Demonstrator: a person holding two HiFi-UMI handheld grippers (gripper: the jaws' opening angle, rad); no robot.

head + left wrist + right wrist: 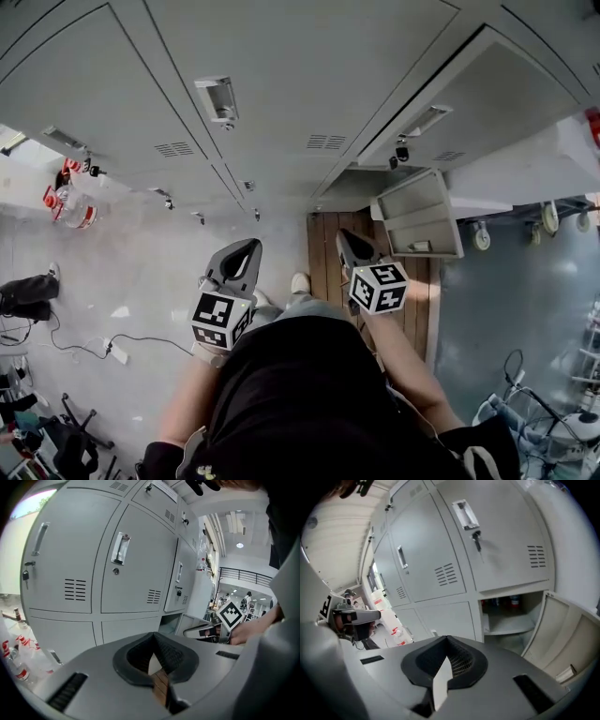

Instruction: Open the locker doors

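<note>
A: Grippers?

B: My left gripper (251,246) is closed to the tips and has nothing in it. The left gripper view confirms it: jaws meet, pads bare. My right gripper (345,236) is also pinched closed and empty.

A: Arm pose?

B: My left forearm (183,403) and right forearm (403,361) reach from 6 o'clock toward 12. They run side by side and apart. Both grippers nose slightly down at the lockers and touch no door.

A: Lockers?

B: The grey sheet-metal locker bank (281,47) fills 12 o'clock. The lower grey metal door (417,216) stands open at 3 o'clock of my right gripper. In the right gripper view it's at 4 o'clock, with its shelf exposed. The tall grey metal door with recessed handle (217,98) at 11 o'clock is closed. A brown wooden slat platform (323,253) lies under my right gripper.
</note>
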